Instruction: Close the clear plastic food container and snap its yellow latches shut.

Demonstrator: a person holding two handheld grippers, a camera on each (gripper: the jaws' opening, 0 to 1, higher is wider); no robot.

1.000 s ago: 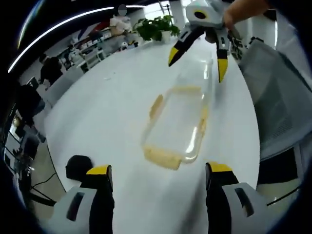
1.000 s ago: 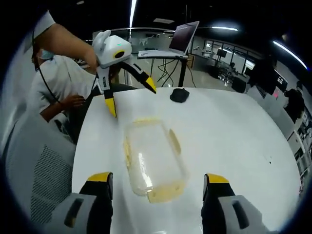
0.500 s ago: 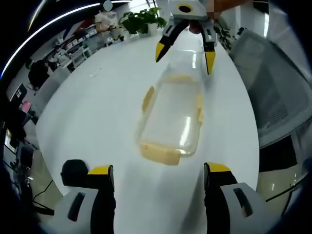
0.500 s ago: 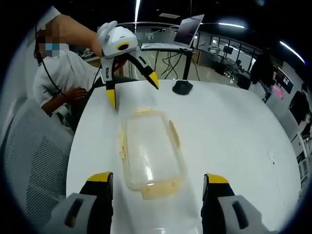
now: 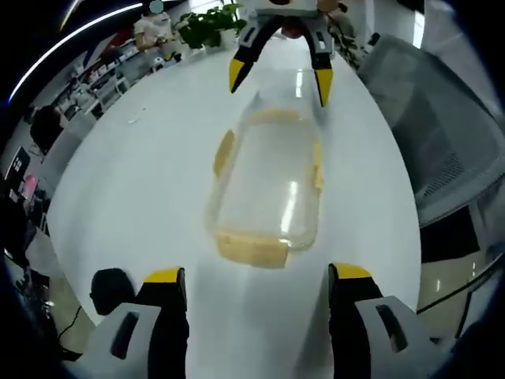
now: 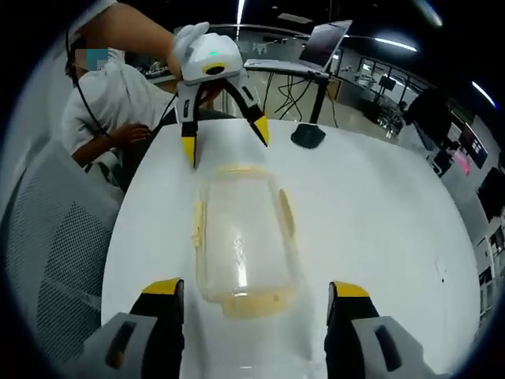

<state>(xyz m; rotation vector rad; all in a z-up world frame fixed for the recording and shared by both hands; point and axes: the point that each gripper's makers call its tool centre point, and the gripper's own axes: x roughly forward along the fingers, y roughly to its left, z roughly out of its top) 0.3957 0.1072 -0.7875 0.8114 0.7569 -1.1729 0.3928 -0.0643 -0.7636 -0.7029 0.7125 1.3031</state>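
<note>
A clear plastic food container point(image 5: 268, 185) point(image 6: 241, 237) with yellow latches lies on the white table point(image 5: 134, 174) point(image 6: 379, 213), its lid on. In the left gripper view my left gripper point(image 5: 252, 280) stands open just short of the container's near yellow latch point(image 5: 251, 250); my right gripper point(image 5: 278, 75) hangs open over the far end. In the right gripper view my right gripper point(image 6: 251, 294) is open before the near latch point(image 6: 252, 302), and my left gripper point(image 6: 225, 142) hovers open above the far latch point(image 6: 235, 169). Neither touches the container.
A mesh office chair point(image 5: 426, 118) point(image 6: 47, 260) stands by the table's edge. A black mouse-like object point(image 6: 308, 136) and a laptop on a stand point(image 6: 319, 47) sit at the far end. A seated person point(image 6: 110, 103) is behind. Plants point(image 5: 201, 24) stand beyond.
Both views have shifted so the container sits more centred between each pair of jaws. Each gripper has drawn closer over its end of the container. The container itself has not moved.
</note>
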